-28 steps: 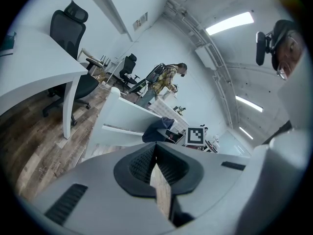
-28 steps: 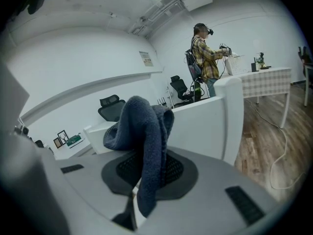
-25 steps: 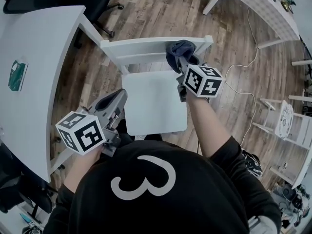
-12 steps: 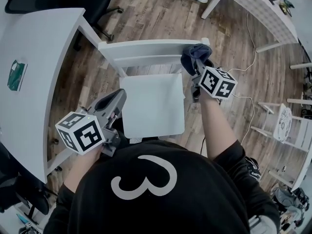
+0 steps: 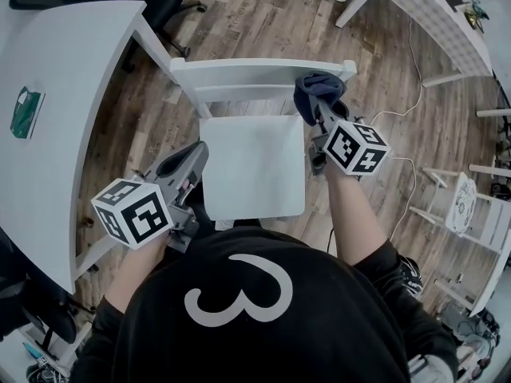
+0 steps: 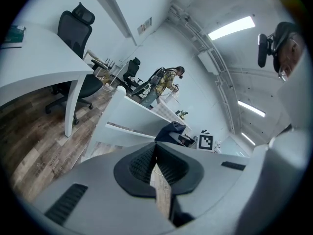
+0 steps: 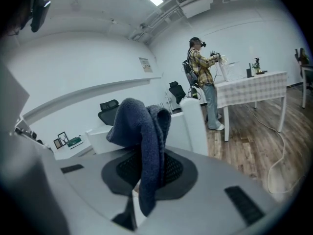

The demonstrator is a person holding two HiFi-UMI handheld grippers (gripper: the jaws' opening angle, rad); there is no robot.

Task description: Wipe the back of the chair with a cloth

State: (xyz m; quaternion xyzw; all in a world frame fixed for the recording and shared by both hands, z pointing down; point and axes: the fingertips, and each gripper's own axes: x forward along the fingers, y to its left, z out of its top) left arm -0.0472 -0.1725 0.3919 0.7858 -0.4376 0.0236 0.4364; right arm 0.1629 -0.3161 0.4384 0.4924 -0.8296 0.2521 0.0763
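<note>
Clamping the dark blue cloth (image 5: 313, 86) in its jaws, the right gripper (image 5: 319, 106) holds it against the right end of the chair back (image 5: 239, 74). Firm, even pressure sweeping left along it should wipe best. The left gripper (image 5: 192, 154) hovers closed and empty beside the seat (image 5: 251, 162).

Head camera steeply above shared chair (image 5: 251, 166)

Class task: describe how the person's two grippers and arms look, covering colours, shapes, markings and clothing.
The left gripper and right gripper have light grey bodies. Each carries a white cube printed with black square markers. Their fingers are grey with dark, ribbed pads. The person wears a black top with black sleeves and a white figure 3 on the back.
</note>
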